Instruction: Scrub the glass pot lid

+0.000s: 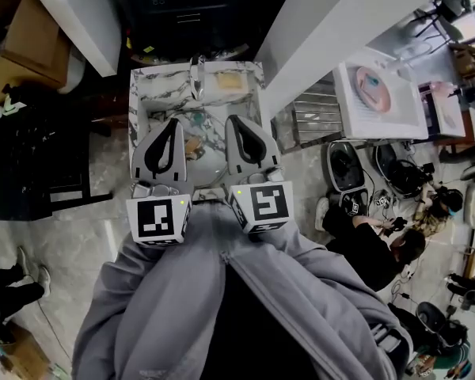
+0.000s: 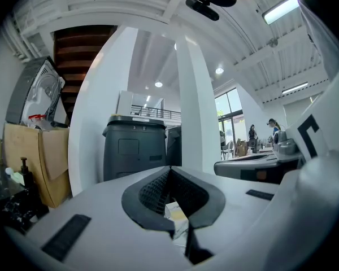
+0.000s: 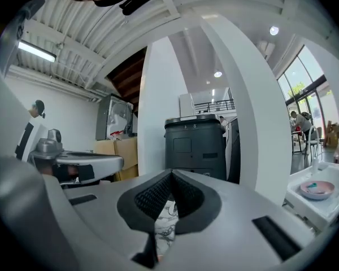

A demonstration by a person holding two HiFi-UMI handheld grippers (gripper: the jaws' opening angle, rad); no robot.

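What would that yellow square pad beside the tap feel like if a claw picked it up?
The yellow pad looks like a thin sponge, so it is probably light and squashy rather than stiff. It lies flat on the marbled counter, so it should not roll or tip. Whether it is wet, and might sag, I cannot tell.

The right gripper (image 3: 169,176) points level, jaws pressed together with nothing in them, a dark grey bin (image 3: 195,145) dead ahead, the left gripper (image 3: 73,164) alongside at left and a pink dish (image 3: 316,189) off right.
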